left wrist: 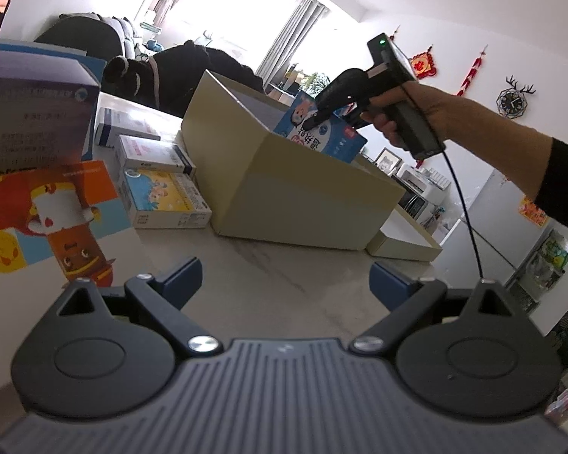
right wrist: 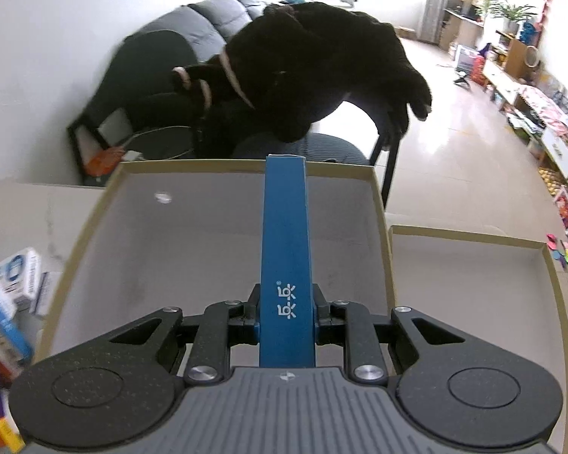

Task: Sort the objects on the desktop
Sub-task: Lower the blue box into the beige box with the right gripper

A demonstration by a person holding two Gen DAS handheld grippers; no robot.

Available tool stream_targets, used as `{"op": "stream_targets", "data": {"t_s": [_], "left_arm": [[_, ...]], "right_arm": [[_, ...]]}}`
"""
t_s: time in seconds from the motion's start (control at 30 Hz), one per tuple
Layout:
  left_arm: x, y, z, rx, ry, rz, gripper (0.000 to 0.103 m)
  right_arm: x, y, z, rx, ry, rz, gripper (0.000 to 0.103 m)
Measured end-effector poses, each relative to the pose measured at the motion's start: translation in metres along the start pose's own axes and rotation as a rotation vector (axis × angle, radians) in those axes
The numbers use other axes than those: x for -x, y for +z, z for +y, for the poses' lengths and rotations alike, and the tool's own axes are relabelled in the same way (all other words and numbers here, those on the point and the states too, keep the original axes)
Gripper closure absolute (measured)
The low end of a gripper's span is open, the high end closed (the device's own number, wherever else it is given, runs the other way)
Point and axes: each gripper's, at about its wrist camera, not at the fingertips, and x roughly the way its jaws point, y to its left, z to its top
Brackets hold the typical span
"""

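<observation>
Right tool [right wrist: 287, 317] pinches a flat blue cardboard box [right wrist: 284, 249] over the open beige carton [right wrist: 94, 208]; left tool [left wrist: 286, 282] gapes empty above the pale marbled bench [left wrist: 284, 265].

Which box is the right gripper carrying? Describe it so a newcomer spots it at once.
Start at the big open beige carton on the marble table. Above its open top, the right gripper is shut on a thin blue box printed with a cartoon face. The other small boxes lie flat on the table left of the carton; this one alone is held in the air, tilted.
</observation>
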Motion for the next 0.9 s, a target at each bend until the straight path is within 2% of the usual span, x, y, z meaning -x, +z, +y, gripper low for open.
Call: {"op": "stream_targets", "data": {"t_s": [0.4,0.73,0.9], "left_arm": [[-0.005,-0.004,0.001,0.013,-0.001,0.012,0.007],[-0.006,-0.006,0.001,0.020,0.001,0.023,0.007],[-0.006,-0.007,-0.001,0.013,-0.002,0.028,0.007]], "right_arm": [[-0.050,0.002,-0.001,0.005,-0.105,-0.023,0.078],[-0.050,-0.008,0.007,0.090,-0.216,-0.067,0.078],[-0.048,-0.010,0.005,0.144,-0.242,-0.104,0.077]]}}
